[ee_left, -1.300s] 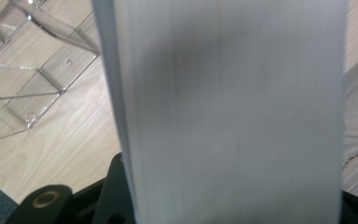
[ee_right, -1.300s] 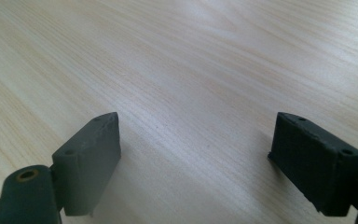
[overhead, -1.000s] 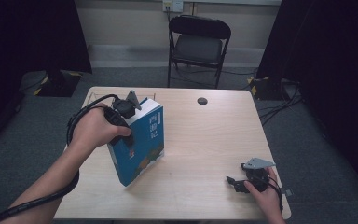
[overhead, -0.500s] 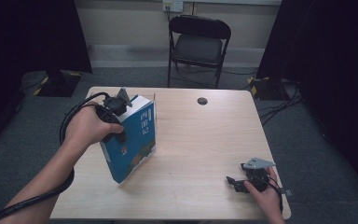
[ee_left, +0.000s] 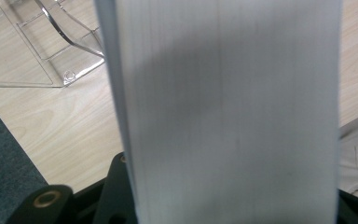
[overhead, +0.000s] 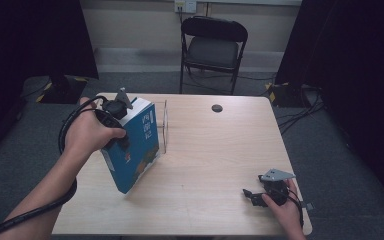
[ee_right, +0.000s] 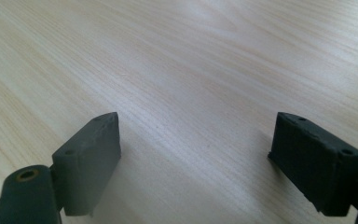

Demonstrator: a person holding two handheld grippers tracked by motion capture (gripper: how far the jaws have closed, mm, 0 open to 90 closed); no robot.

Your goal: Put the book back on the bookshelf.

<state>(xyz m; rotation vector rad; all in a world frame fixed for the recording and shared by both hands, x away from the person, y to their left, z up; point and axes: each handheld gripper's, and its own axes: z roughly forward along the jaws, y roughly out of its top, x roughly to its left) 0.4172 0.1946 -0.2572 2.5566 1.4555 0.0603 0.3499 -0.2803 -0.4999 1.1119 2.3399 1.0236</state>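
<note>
Left gripper (overhead: 122, 120) pinches the top of a thick blue book (overhead: 136, 150), its jaws pressed on both covers. One bottom corner of the book sits on the tabletop (overhead: 215, 160) near the left edge and the book leans over. Just beside it stands a clear plastic stand (overhead: 164, 125). Right gripper (overhead: 252, 196) rests near the front right corner with its jaws spread wide and nothing between them

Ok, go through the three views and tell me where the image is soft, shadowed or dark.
High view: sharp enough, evenly lit tabletop, black curtains dark at both sides. Left gripper view: the book's page edge sits too close, soft, with a broad shadow across it; the clear acrylic stand behind catches faint glints. Right gripper view: wood grain crisp far off, the near black jaws slightly soft, small shadows under them.
</note>
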